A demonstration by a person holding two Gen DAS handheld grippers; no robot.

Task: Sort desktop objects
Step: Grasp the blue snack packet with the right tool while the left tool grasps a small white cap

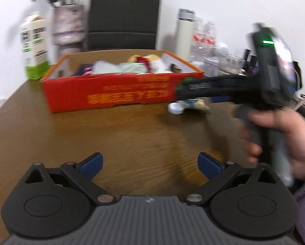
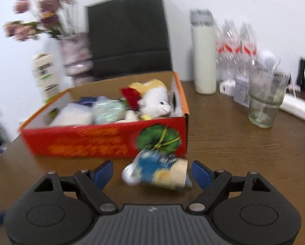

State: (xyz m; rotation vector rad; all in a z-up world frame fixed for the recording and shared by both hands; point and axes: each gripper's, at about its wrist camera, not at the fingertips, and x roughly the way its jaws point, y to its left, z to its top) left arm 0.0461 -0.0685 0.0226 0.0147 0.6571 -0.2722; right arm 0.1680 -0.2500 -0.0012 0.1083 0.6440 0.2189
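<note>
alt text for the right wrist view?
Open right gripper with a blue-and-cream tube lying on the wooden table between its fingers, not pressed. Behind it, a red cardboard box full of soft items; blurred.

The left hand-held gripper [image 1: 150, 163] points forward and downward, its blue-padded fingers [image 1: 92, 164] spread wide with nothing between them. To its right, the person's right hand [image 1: 283, 140] grips the handle of the right hand-held gripper [image 2: 152, 172], whose fingers [image 2: 201, 175] also stand wide apart.
</note>
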